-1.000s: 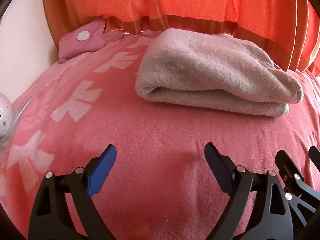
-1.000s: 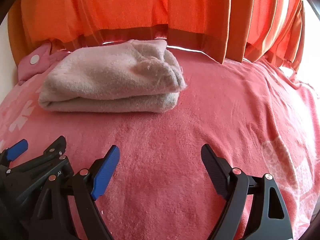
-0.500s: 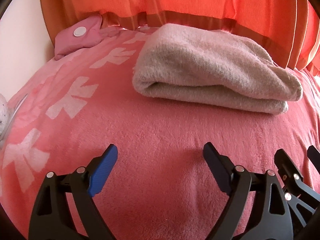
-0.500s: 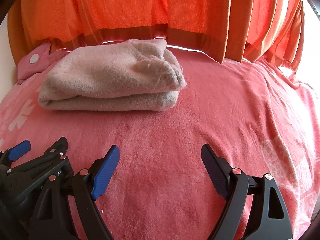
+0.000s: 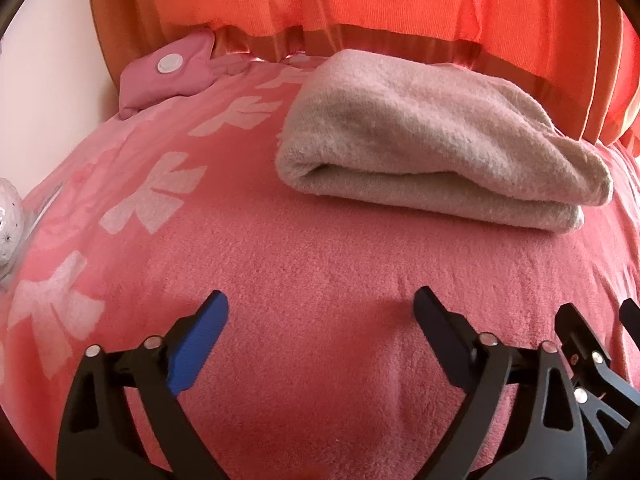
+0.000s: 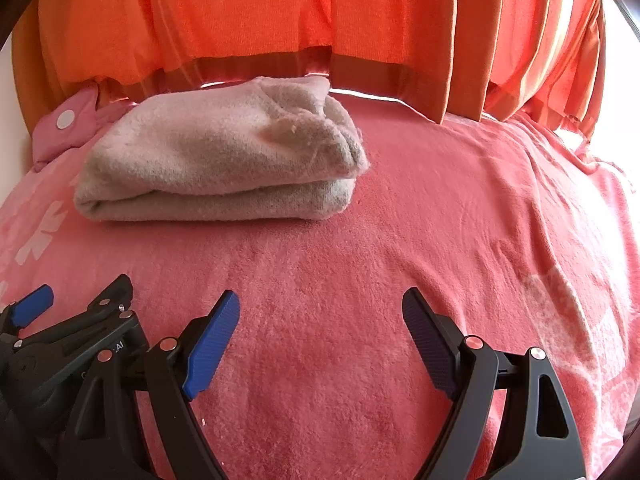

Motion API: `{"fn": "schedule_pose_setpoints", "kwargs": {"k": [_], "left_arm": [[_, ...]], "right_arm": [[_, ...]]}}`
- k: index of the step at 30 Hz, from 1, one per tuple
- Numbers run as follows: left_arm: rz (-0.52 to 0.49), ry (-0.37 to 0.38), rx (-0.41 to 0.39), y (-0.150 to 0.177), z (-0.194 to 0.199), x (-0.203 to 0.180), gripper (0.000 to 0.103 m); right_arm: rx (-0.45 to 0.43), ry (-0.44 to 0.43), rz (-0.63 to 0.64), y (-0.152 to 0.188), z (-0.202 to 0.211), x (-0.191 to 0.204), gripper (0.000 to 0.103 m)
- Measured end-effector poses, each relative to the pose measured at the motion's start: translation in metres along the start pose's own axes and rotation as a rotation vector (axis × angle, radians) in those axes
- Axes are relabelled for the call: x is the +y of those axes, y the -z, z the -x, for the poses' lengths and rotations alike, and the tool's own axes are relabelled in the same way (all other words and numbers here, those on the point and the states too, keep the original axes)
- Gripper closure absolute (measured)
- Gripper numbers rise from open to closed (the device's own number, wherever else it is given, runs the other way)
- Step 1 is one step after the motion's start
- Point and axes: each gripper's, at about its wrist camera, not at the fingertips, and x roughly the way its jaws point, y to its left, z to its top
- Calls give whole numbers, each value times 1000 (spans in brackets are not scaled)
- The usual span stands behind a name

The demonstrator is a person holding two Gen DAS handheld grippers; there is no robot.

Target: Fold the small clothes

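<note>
Both tongs idle over the pink blanket (image 6: 460, 208), side by side, tilted down toward it. My left gripper (image 5: 320, 312) stands wide open with nothing between its pads; my right gripper (image 6: 320, 312) likewise wide open and empty.

The beige garment (image 5: 432, 136) lies folded on the blanket, ahead of both tongs and well apart from them, up near the hem of the orange curtain (image 6: 280, 12). Layers are stacked, the rounded fold edge facing me. Its long axis runs across my view, left to right, not toward me.

Bearing: from the left tongs it sits ahead and slightly right; from the right tongs, ahead and to the left. Judgement: the left is somewhat the better centred on it, neither clearly nearer.

A small pink pouch with a white snap (image 5: 168, 72) rests beyond the garment's left end, just beside the curtain.

Judgement: this piece looks finished; any further fold would need one gripper at each short end.
</note>
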Motion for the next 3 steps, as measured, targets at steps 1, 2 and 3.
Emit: {"fn": "schedule_pose_setpoints", "kwargs": {"k": [1,2,3], "left_arm": [[-5,-5,-2,0,0,-1,15],[-5,-6,0,0,0,-1,15],[-4,-1,3,0,-1,1,15]], "right_arm": [[0,5,-1,1,0,1,22],[1,8,-2,1,0,2,22],[1,7,-3,1,0,2,22]]}}
